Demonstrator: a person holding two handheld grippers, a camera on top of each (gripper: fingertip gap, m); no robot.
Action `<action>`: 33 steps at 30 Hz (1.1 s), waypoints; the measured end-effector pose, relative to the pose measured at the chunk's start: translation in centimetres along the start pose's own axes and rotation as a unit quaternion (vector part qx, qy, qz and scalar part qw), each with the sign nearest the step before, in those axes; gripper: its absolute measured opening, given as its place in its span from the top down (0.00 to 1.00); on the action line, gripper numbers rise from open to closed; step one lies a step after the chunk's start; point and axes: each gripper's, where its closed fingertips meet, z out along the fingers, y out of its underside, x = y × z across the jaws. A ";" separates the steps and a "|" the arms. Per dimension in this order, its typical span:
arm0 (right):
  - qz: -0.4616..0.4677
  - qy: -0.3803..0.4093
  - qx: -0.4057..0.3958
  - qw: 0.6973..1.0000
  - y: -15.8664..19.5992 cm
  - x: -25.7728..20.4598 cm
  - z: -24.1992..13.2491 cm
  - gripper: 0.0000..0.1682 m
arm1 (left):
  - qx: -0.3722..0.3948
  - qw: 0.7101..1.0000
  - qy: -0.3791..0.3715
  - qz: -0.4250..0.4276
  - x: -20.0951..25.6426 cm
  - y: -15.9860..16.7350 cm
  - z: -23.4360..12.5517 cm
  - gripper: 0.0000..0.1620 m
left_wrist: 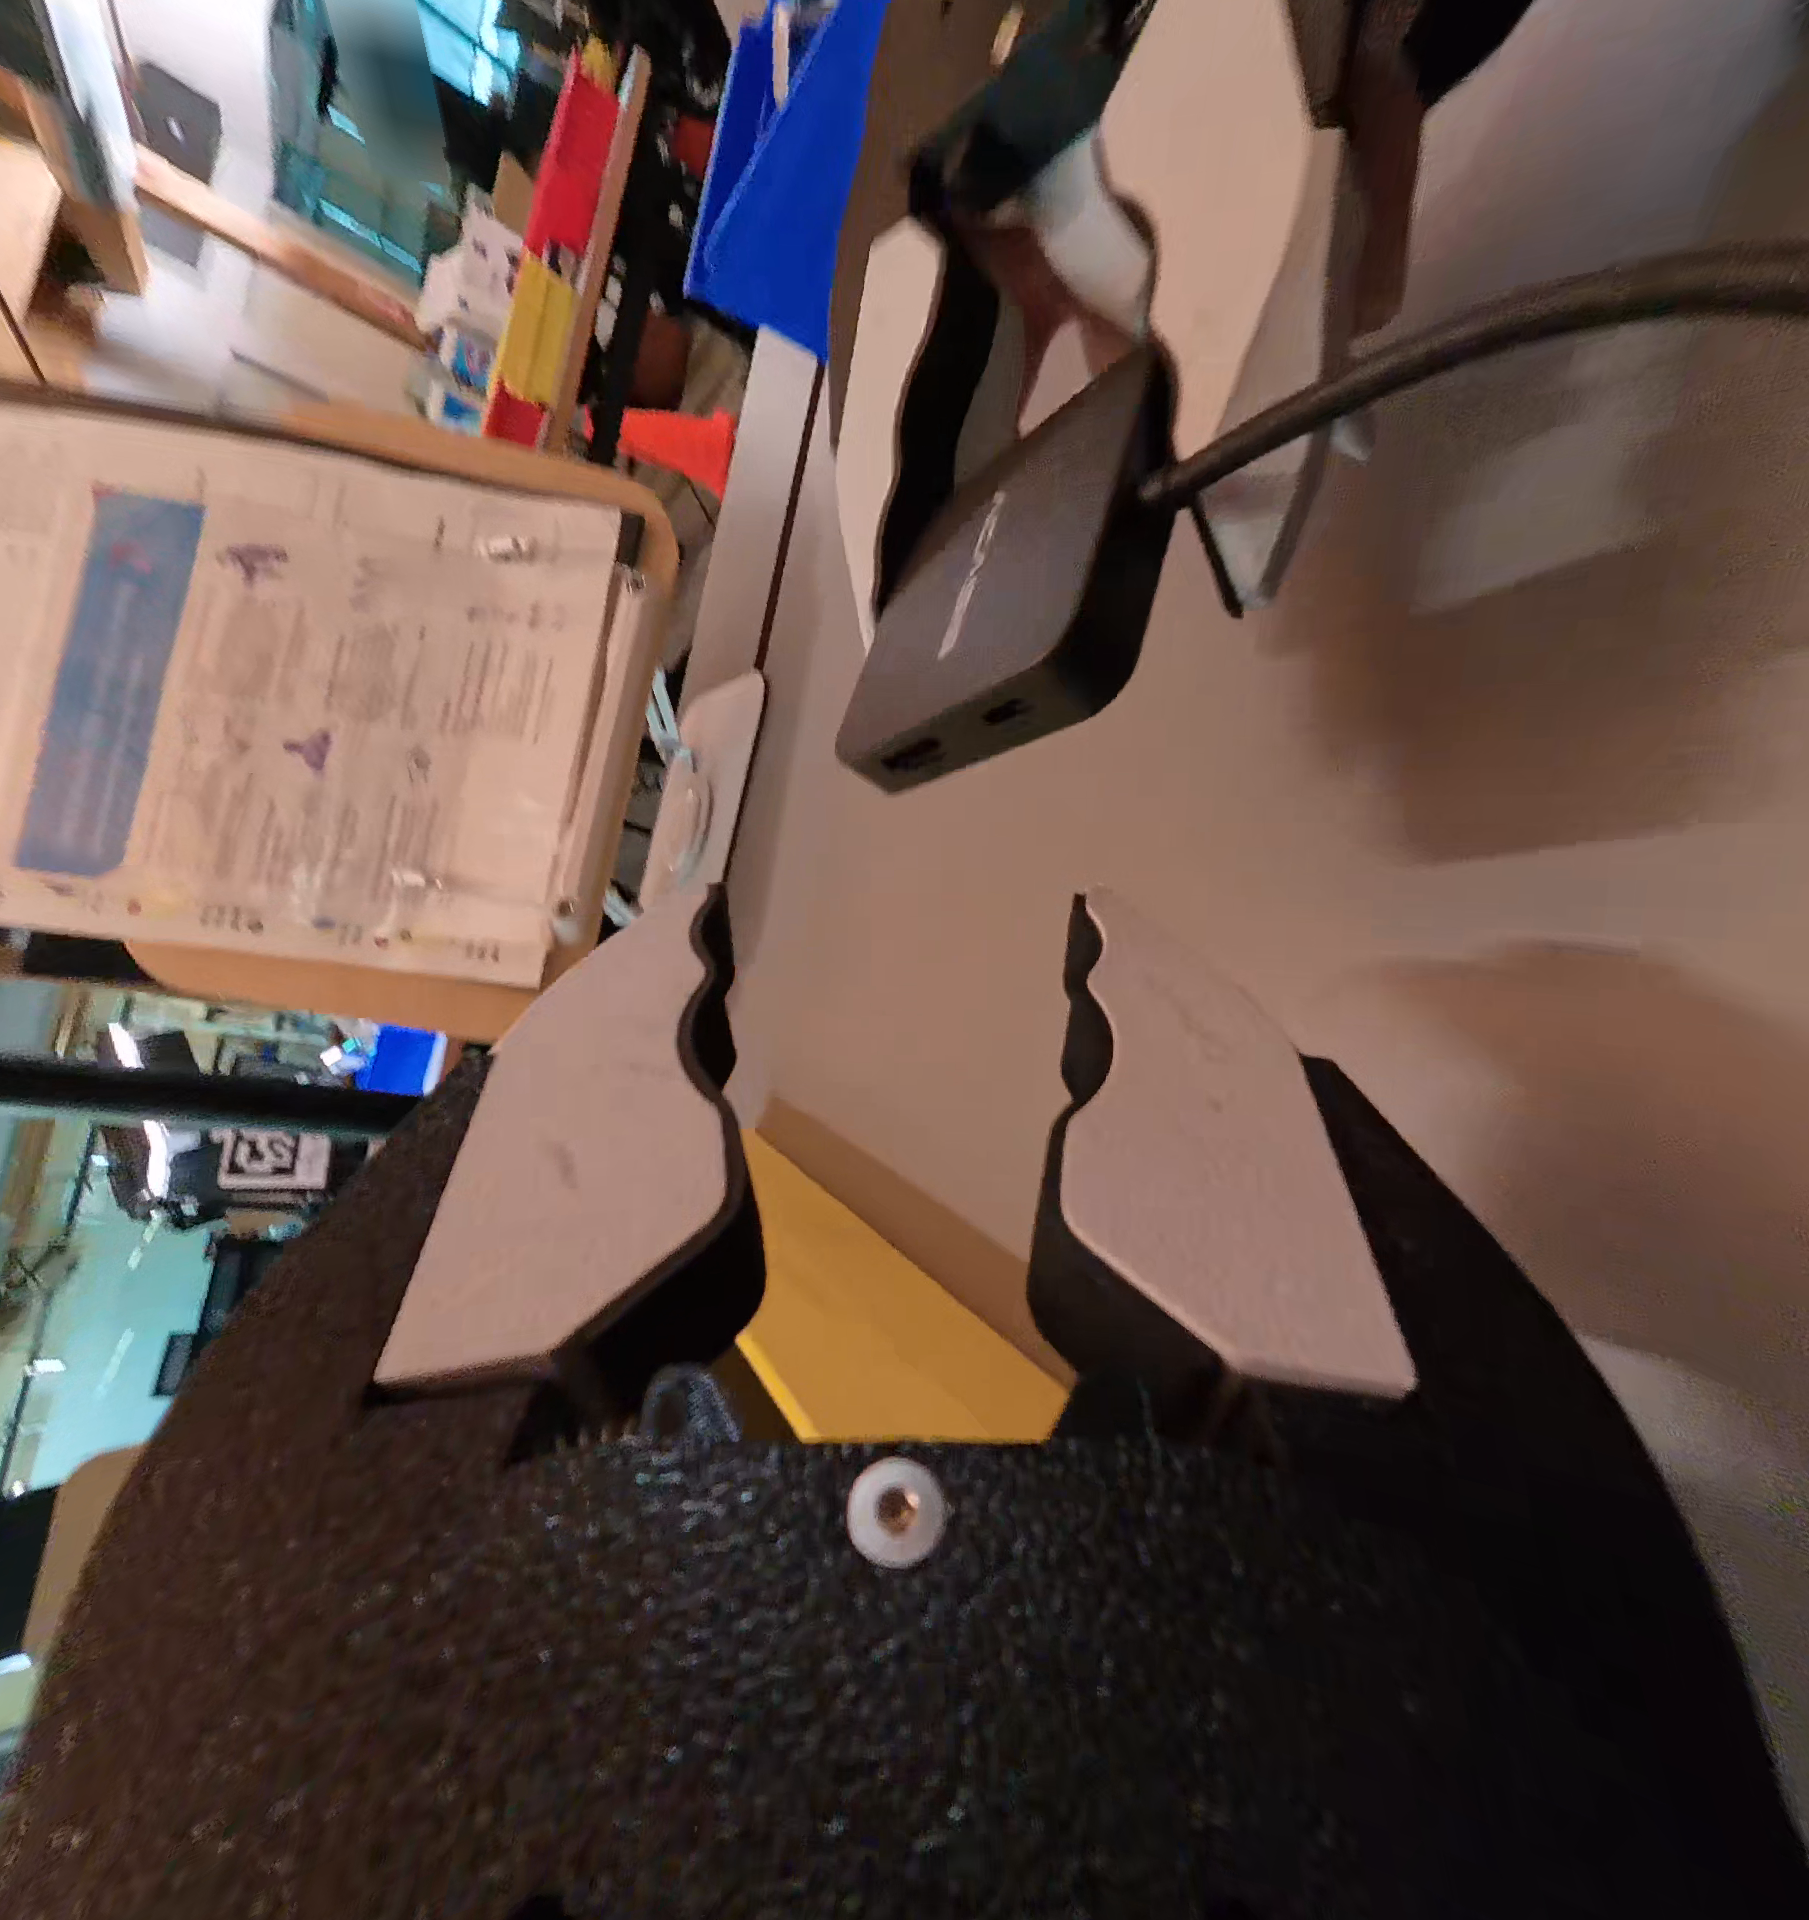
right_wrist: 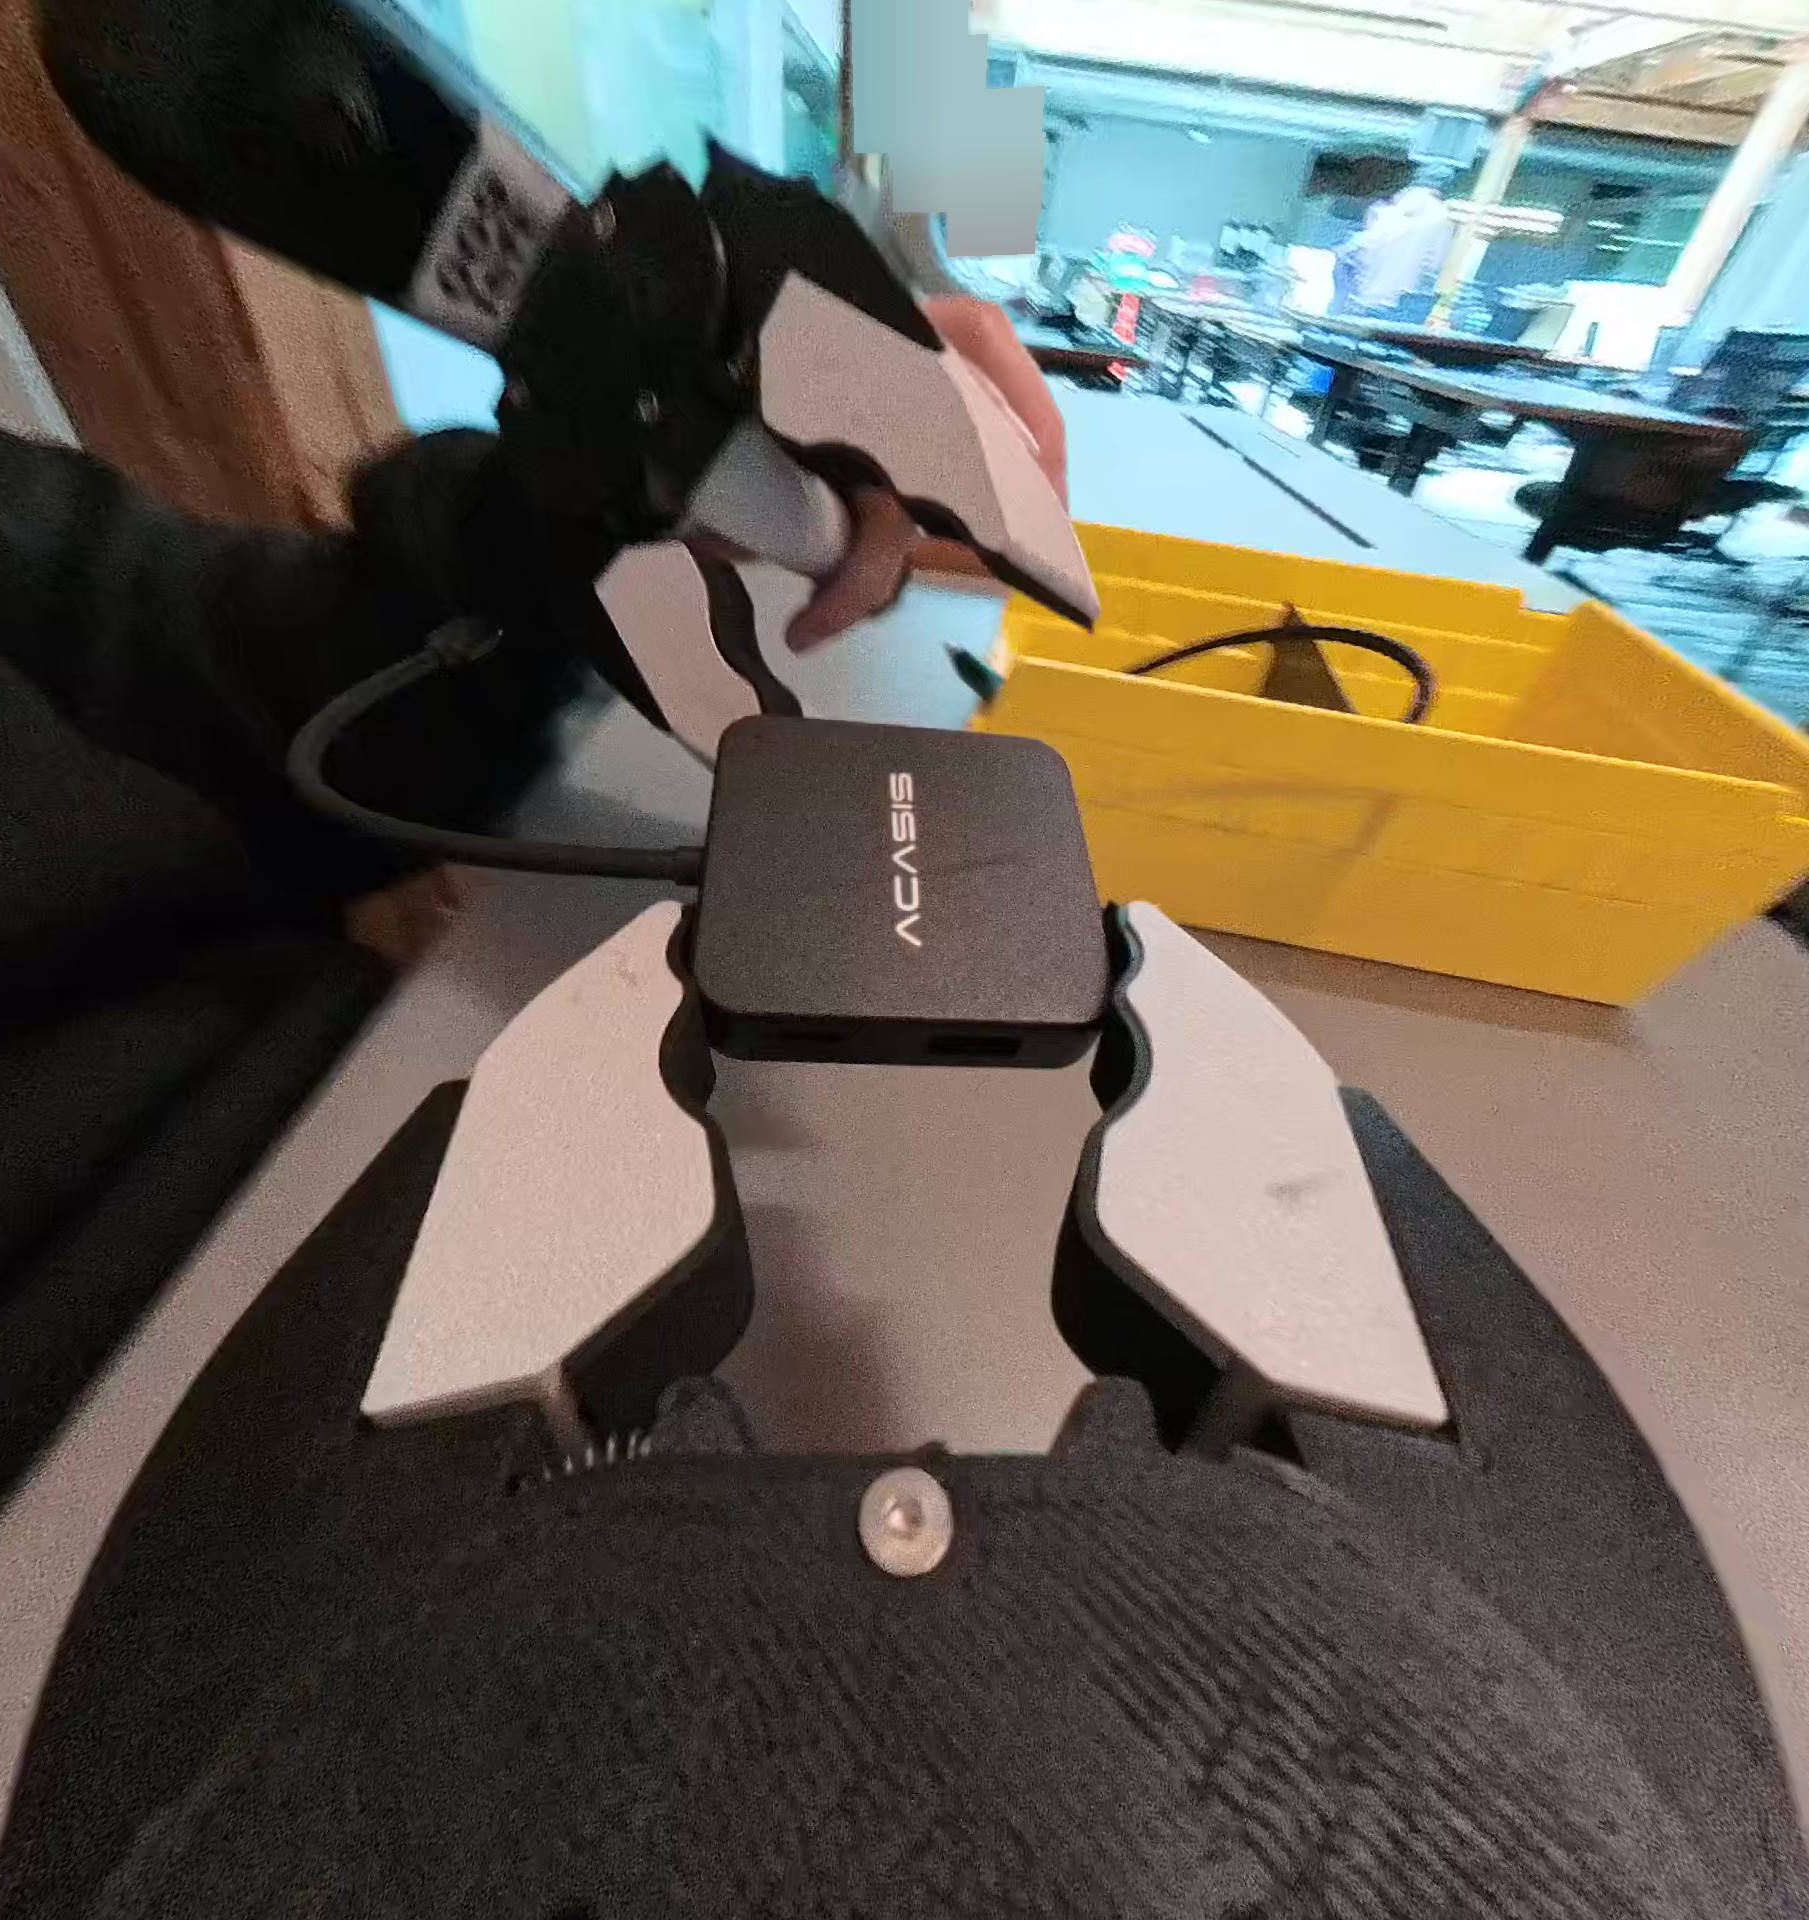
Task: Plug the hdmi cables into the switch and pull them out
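The left gripper (left_wrist: 895, 997) hangs released and empty over the bench (left_wrist: 1243, 987), short of the switch (right_wrist: 895, 883), likely free to fetch a cable. The right gripper (right_wrist: 905, 971) clamps the switch's sides, steadying it mid-bench before the yellow bin (right_wrist: 1399, 862), ports unobstructed.

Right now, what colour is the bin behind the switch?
Yellow. The bin shows best in the right wrist view, past the switch.
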 end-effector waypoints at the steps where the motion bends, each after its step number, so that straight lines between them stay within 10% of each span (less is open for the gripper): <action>1: 0.018 -0.023 0.016 0.999 -0.5 -0.6 -0.1 0.57 | 0.015 1.000 0.000 0.007 0.2 -1.0 0.1 0.63; 13: 0.156 -0.162 0.149 0.963 -4.6 -3.1 -1.6 0.57 | 0.106 0.985 -0.065 0.118 0.3 -7.3 0.1 0.91; 33: 0.154 -0.183 0.164 0.957 -4.9 -4.0 -1.8 0.57 | 0.134 0.976 -0.059 0.161 0.4 -7.7 -0.9 0.92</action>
